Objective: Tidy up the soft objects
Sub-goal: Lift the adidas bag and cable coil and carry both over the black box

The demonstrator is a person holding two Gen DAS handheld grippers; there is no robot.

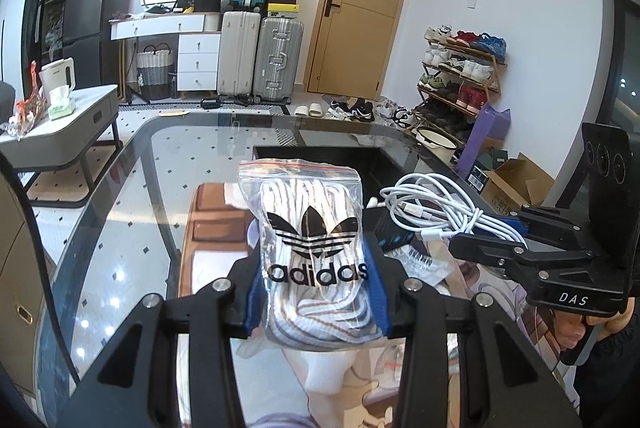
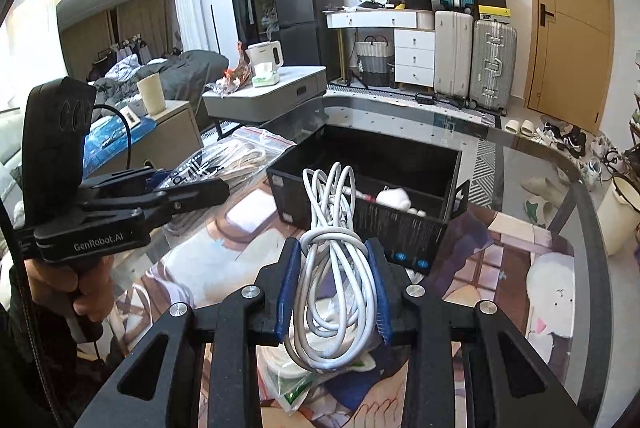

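Note:
My left gripper (image 1: 316, 268) is shut on a clear zip bag of white Adidas socks (image 1: 310, 228) and holds it upright above the glass table. The bag also shows in the right wrist view (image 2: 224, 164). My right gripper (image 2: 332, 264) is shut on a coiled white cable (image 2: 332, 268), held above the table just in front of a black open box (image 2: 400, 228). The cable also shows in the left wrist view (image 1: 436, 208). The box holds a white soft item (image 2: 394, 198). The right gripper is to the right of the left one (image 1: 492, 232).
The glass table (image 1: 120, 228) carries a printed mat (image 2: 520, 248) with small packets (image 2: 296, 384) on it. A grey side table (image 1: 76, 116) with a kettle stands to the left. Suitcases (image 1: 260, 56), a door and a shoe rack (image 1: 460, 76) line the far wall.

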